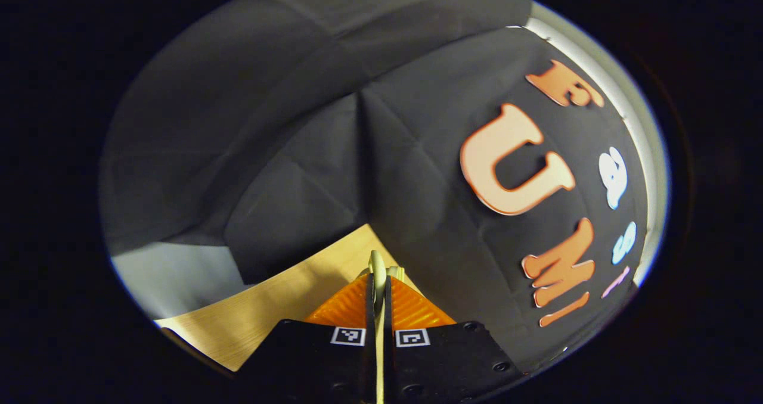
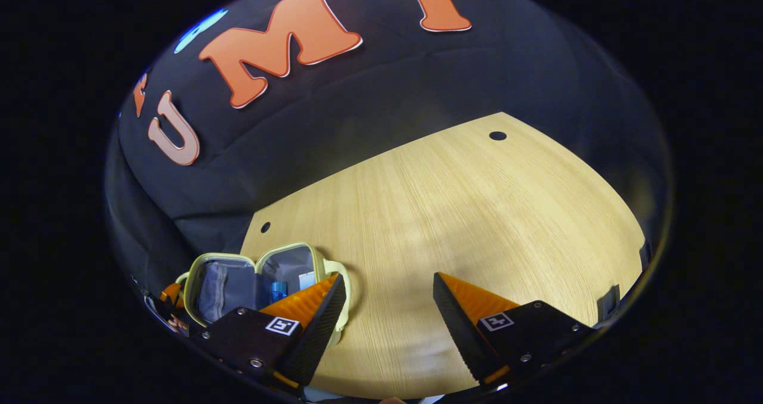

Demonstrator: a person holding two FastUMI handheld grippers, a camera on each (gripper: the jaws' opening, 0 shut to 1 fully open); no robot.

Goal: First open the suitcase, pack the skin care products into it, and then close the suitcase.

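Note:
A small suitcase with a pale yellow-green rim and grey lining lies open on the wooden table at the lower left of the right gripper view. Inside it sit a blue product and a white one. My right gripper is open above bare tabletop just right of the case, nothing between its fingers. In the left gripper view my left gripper is shut on a thin pale edge of the suitcase. That gripper's fingers show at the case's far left side.
The wooden table stretches to the right and back, with a small round hole near the far corner and another behind the case. Black cloth walls stand close behind the table. The table edge runs beside my left gripper.

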